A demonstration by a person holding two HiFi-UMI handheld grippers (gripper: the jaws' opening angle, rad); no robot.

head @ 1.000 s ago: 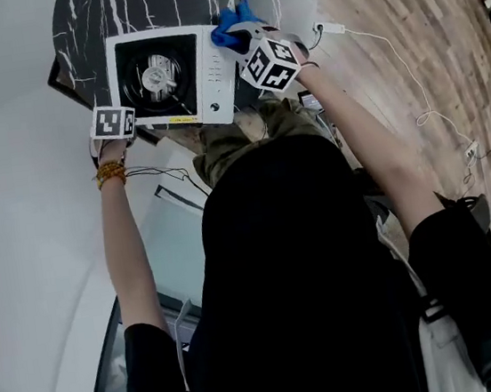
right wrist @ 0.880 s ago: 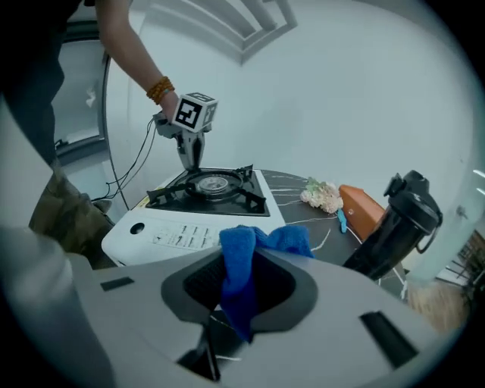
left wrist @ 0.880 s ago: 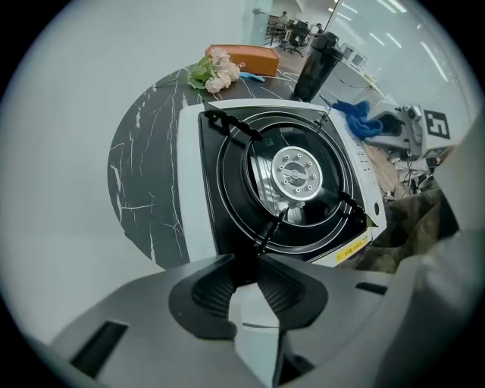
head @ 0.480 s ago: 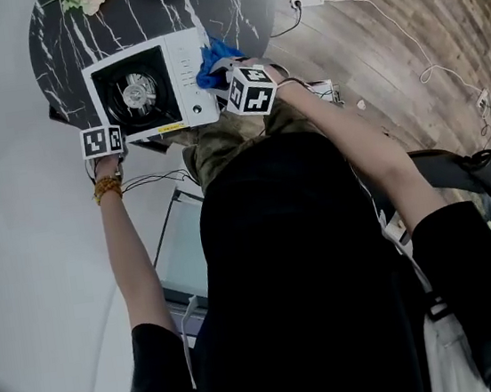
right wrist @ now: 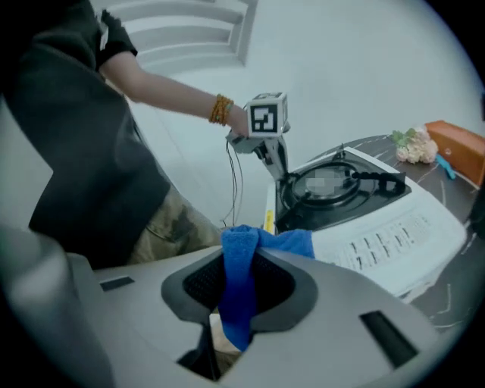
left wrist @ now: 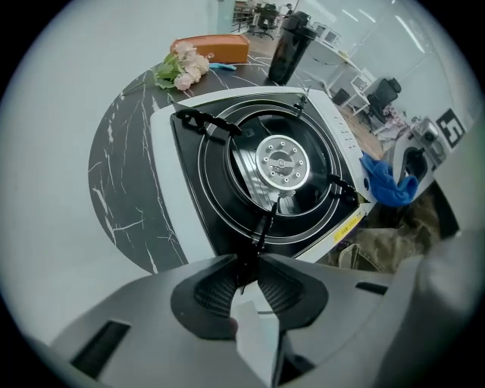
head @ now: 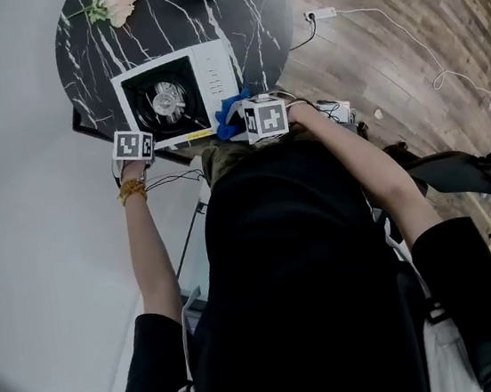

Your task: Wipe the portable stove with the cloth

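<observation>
The stove point(head: 180, 96) sits at the counter's point(head: 94, 67) near edge, left gripper point(left wrist: 250, 265) jaws narrow on its pan support point(left wrist: 262, 226), while right gripper point(right wrist: 241, 261) jaws clamp the cloth point(head: 230, 112) just off its near right corner; cloth judged soft, light, best held by a bunched fold.

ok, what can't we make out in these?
Head view: jaws of the right tool and much of the cloth, behind its marker cube.
Right gripper view: burner blurred by a patch; orange box cut by the right edge; stove panel print too small.
All views: whether the cloth touches the stove; tool hides contact.
</observation>
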